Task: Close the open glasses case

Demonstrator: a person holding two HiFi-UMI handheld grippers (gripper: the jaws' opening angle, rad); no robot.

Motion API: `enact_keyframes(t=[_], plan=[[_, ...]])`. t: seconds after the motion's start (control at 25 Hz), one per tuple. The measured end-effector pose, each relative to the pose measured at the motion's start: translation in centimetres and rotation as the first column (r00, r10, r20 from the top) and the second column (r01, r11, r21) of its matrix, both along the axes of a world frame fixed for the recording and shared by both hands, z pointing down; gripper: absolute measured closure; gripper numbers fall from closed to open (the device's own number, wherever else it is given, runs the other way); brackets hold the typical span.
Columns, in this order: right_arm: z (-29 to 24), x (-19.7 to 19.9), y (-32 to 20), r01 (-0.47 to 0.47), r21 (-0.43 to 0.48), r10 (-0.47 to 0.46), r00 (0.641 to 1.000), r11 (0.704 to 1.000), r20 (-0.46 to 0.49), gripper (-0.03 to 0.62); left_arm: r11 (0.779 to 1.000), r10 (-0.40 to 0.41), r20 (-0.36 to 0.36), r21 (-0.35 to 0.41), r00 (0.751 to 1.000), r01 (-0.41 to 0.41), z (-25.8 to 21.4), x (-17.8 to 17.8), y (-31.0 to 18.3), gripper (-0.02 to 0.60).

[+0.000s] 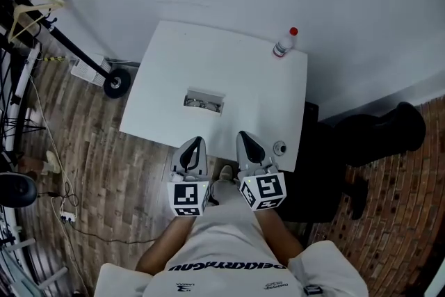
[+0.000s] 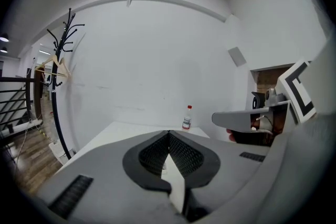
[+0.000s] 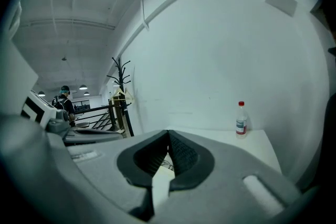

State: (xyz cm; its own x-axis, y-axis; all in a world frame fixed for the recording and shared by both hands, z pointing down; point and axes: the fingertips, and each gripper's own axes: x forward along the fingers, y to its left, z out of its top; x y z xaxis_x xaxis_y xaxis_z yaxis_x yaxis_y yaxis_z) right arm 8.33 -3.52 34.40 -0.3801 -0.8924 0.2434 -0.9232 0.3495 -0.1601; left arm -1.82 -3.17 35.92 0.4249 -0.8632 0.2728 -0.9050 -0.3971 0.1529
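Observation:
The open glasses case (image 1: pixel 204 101) lies in the middle of the white table (image 1: pixel 257 90), its grey inside facing up with glasses in it. Both grippers hover side by side over the table's near edge, short of the case. My left gripper (image 1: pixel 197 142) is shut and empty, its jaws meeting at the tip (image 2: pixel 169 134). My right gripper (image 1: pixel 244 137) is also shut on nothing, jaws touching (image 3: pixel 168 134). In both gripper views the jaws hide most of the case.
A small clear bottle with a red cap (image 1: pixel 285 43) stands at the table's far right corner (image 2: pixel 186 118) (image 3: pixel 241 119). A small round object (image 1: pixel 279 147) sits near the front right edge. A coat rack (image 2: pixel 60 76) stands left of the table, a black chair (image 1: pixel 327 170) to the right.

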Motion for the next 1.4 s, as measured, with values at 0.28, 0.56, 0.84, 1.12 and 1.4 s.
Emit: enact_keyframes(t=[0.28,0.56,0.84,1.12,1.4], plan=[[2.9,1.1,-3.5,0.047,-0.066,-0.046,0.999,0.997,0.022,0.594,0.998,-0.047,0.020,-0.042,0.999,0.047,2.4,1.2,-3.0,0.584],[6.1,1.6,-6.1,0.073,-0.121,-0.073,0.997,0.990,0.001,0.594,0.994,-0.084,0.018,-0.070,0.996,0.085,5.0,1.8,-5.2,0.584],[8.8,0.4,-8.1,0.063,-0.172,-0.064,0.998,0.983,0.004,0.594,0.992,-0.073,-0.017,-0.100,0.997,0.071,6.8,1.4,-6.4,0.584],[12.0,-1.3,-9.7,0.035,-0.225,-0.034,0.999,0.974,0.007,0.594,0.992,-0.038,-0.032,-0.124,0.999,0.033,8.7,0.4,-7.1,0.584],[14.6,-1.6,-11.1,0.003,-0.249,-0.001,1.000,0.969,0.007,0.579,0.987,-0.025,-0.055,-0.163,0.998,0.016,11.1,0.3,-7.5,0.584]])
